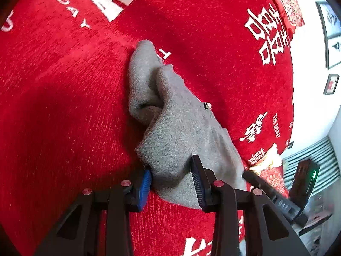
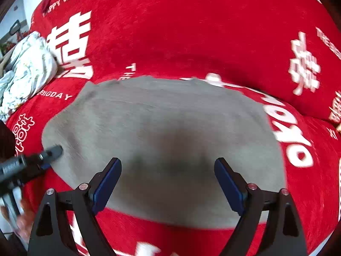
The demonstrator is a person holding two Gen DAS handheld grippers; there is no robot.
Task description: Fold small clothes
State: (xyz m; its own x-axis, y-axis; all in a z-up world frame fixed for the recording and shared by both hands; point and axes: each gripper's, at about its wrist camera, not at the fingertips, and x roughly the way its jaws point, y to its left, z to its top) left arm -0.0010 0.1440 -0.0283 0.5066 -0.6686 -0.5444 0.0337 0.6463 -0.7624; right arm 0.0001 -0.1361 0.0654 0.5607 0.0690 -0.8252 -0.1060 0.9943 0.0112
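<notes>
A small grey knitted garment (image 1: 177, 125) lies on a red cover with white lettering (image 1: 64, 85). In the left wrist view its far end is bunched up and its near edge rises in a fold between the blue pads of my left gripper (image 1: 171, 172), whose jaws stand partly open around that fold. In the right wrist view the grey garment (image 2: 166, 128) spreads flat and blurred. My right gripper (image 2: 168, 175) is wide open just above its near part, holding nothing. The left gripper's tip (image 2: 53, 150) touches the garment's left edge there.
The red cover (image 2: 191, 32) spans a soft bed or sofa surface. A crumpled white patterned cloth (image 2: 25, 68) lies at the far left. A red cushion (image 1: 289, 2), framed pictures on a white wall (image 1: 330, 21) and a radiator (image 1: 315, 162) are at the right.
</notes>
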